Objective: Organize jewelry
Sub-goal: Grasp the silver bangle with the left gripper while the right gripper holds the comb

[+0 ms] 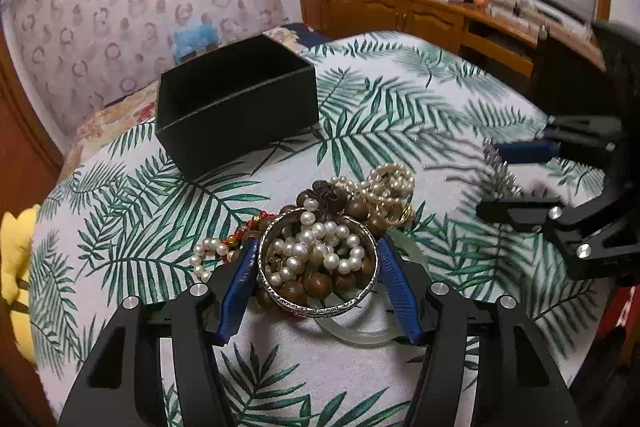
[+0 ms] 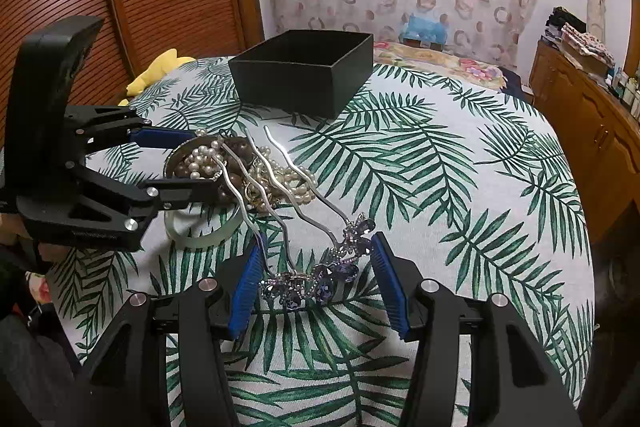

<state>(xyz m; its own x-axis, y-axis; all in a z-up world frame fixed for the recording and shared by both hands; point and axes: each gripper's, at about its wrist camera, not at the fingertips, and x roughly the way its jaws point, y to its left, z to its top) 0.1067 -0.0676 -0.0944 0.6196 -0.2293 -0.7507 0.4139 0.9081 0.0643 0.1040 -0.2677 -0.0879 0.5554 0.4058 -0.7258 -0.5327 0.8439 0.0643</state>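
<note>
your left gripper [image 1: 318, 267] sits nearest in the left wrist view, its blue pads [image 1: 240, 287] pressed to both sides of an engraved silver bangle [image 1: 320, 301], at nine and three o'clock of the ring, so the jaws are closed on it at a middling width. the bangle rests on a heap of jewelry on the leaf-print desk [image 1: 400, 115]: white pearl strands [image 1: 320, 247] and brown wooden beads [image 1: 316, 283] show through its middle, a cream pearl tangle [image 1: 390, 183] lies at one o'clock of it, red beads [image 1: 260, 221] at ten o'clock, and a pale green jade bangle [image 1: 360, 333] lies partly under it at five o'clock. an open black box [image 1: 236, 99] stands on the desk at eleven o'clock, well apart from the heap.

your right gripper [image 2: 316, 283] holds a silver hair fork with purple crystal flowers [image 2: 320, 275]; both pads touch the flower end, jaws at a middling width, and its wavy prongs point toward eleven o'clock, over the heap.
</note>
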